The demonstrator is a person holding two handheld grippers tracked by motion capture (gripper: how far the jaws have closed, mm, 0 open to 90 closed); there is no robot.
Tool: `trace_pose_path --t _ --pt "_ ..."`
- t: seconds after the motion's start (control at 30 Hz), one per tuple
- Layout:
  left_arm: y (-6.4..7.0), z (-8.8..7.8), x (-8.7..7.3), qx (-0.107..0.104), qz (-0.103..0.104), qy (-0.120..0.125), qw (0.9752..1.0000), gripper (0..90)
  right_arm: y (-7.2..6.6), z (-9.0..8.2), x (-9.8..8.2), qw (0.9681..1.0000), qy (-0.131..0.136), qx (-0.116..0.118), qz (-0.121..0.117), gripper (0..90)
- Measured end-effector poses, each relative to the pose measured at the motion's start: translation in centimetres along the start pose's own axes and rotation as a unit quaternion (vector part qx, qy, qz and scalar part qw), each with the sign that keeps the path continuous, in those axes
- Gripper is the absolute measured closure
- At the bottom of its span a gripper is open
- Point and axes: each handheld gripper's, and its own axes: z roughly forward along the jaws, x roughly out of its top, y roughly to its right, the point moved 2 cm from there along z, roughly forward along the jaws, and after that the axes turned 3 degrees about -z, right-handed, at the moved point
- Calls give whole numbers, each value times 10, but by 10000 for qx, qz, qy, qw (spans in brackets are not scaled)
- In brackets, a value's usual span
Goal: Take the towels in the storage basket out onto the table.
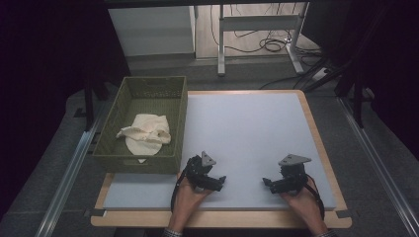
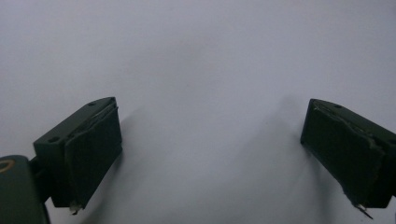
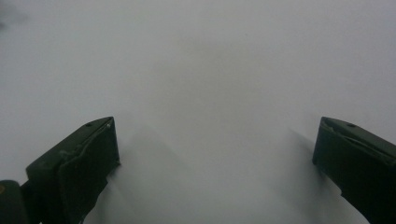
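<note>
A cream cloth (image 1: 144, 134) lies crumpled in the green woven basket (image 1: 114, 153) at the table's left. My left gripper (image 1: 221, 181) rests low over the pale grey mat (image 1: 247, 133) near its front edge, right of the basket, held by a hand from below. Its jaws stand wide open in the left gripper view (image 2: 210, 154), with bare mat between them. My right gripper (image 1: 267, 183) sits at the front right of the mat, pointing left toward the other. Its jaws are also wide open over bare mat in the right gripper view (image 3: 215, 177).
The mat lies on a wooden table (image 1: 316, 123) whose rim shows around it. The basket overhangs the table's left edge. Beyond the table stand a white cabinet (image 1: 153, 29) and a metal desk frame (image 1: 257, 24) with cables on the floor.
</note>
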Motion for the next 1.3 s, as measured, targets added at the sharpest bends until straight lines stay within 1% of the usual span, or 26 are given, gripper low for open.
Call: trace_pose_path --t 0.13,0.27,0.87,1.3 --pt "0 0 0 -2 -4 -6 10000 54 0 0 0 10000 7 6 0 2" --pt "-1 -1 0 8 -55 49 10000 68 0 0 0 10000 12 7 -2 3" --pt "0 -1 0 28 -42 48 10000 75 0 0 0 10000 16 9 -4 4" --pt "0 0 1 58 -8 -33 10000 69 0 0 0 10000 18 11 -6 4"
